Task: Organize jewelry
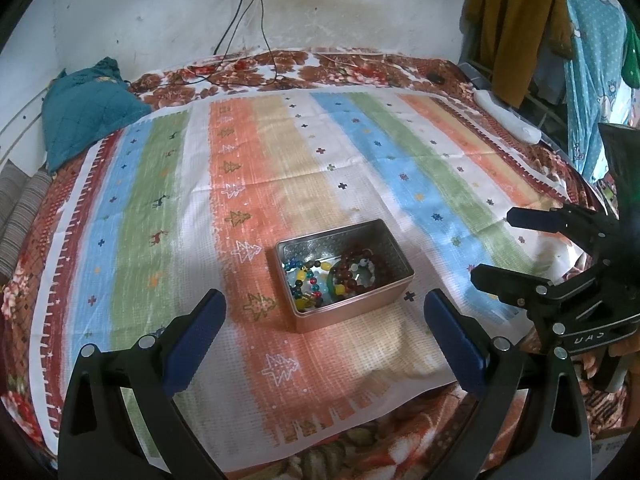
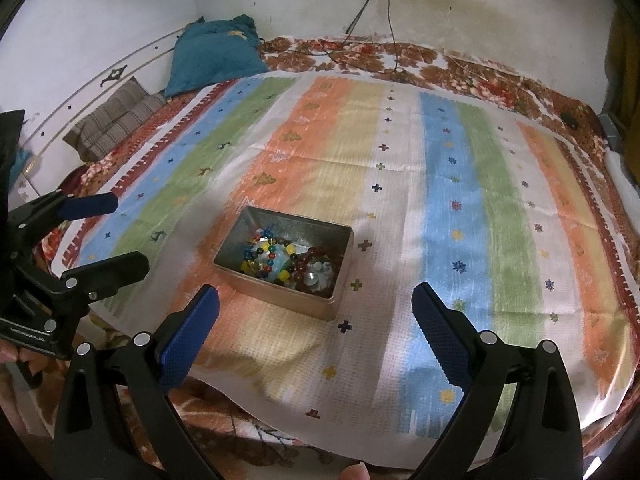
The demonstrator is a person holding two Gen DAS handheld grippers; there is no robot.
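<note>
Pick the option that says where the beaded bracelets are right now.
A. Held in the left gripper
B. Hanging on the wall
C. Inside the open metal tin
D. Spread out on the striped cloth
C. The beaded bracelets lie piled inside the open metal tin on the striped cloth, while the left gripper and the right gripper are both open and empty.

Tin point(image 1: 344, 276) on cloth point(image 1: 280, 168) mid-bed; bracelets point(image 1: 332, 278) inside; pillow point(image 1: 86, 110) behind, left.

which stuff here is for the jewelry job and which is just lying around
For the job:
- tin
- bead bracelets inside it
- left claw, open
- right claw, open

Lying about:
- teal pillow
- striped cushion
- cables
- hanging clothes
- striped cloth under the tin
</note>
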